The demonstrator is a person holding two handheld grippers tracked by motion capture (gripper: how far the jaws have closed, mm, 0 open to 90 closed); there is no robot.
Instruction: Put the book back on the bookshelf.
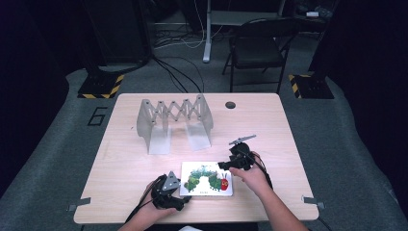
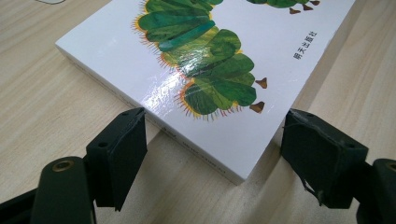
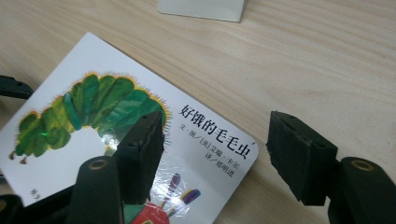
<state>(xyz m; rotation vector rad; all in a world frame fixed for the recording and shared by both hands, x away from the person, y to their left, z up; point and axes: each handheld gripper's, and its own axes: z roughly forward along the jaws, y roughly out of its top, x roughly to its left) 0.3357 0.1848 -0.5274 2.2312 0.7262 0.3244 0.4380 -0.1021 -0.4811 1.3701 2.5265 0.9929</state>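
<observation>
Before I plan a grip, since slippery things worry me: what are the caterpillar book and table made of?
The white caterpillar picture book looks like thick board with a glossy laminated cover; light glares off it. The pale wooden table shows printed-looking grain, matte, probably laminate.

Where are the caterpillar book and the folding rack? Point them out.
caterpillar book (image 1: 207,178): high view, middle of its white cover.
folding rack (image 1: 174,111): high view, on its crossed lattice.

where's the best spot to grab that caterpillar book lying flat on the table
Probably the book's near corner, where the open left claw already straddles it. It lies flat, so only edges offer purchase: come in low along the table and tip the corner up first.
</observation>
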